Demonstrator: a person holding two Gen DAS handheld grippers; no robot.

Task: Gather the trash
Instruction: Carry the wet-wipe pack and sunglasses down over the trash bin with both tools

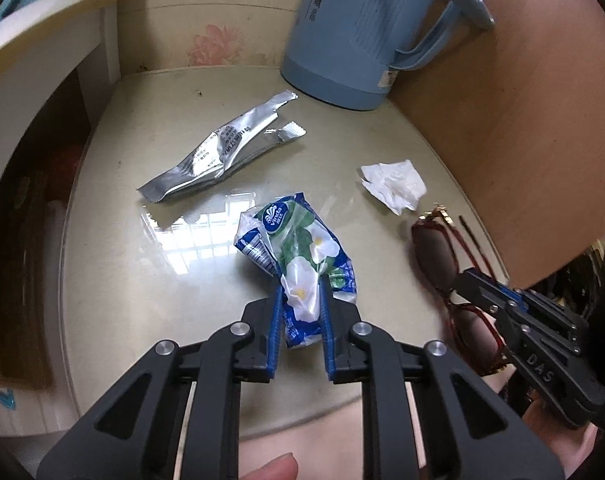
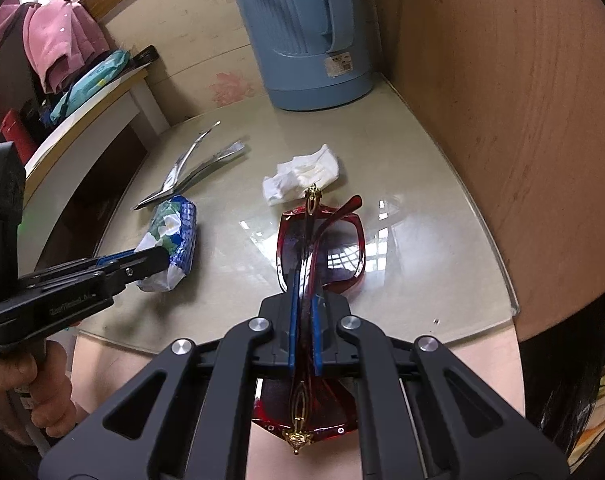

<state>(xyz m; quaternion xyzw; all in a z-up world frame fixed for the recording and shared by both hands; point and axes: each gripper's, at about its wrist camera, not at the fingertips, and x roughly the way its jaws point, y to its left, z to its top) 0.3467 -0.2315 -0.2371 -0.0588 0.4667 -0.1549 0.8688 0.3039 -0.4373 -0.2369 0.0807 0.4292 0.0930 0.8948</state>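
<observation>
- Left gripper (image 1: 300, 292) clenches the crumpled blue-and-white plastic tissue wrapper (image 1: 302, 248) mid-table.
- Right gripper (image 2: 305, 300) grips folded red-framed sunglasses (image 2: 322, 248) near the glass tabletop's (image 2: 442, 240) right edge.

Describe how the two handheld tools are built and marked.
Both match: the left tool and right tool have matte black linkage arms with triangular cut-outs, round silver pivot pins, and ridged blue pads lining the fingers. White lettering marks each body's side. No sleeves or cables show.

Wrist views—close, downward, shared tabletop (image 1: 150, 280)
</observation>
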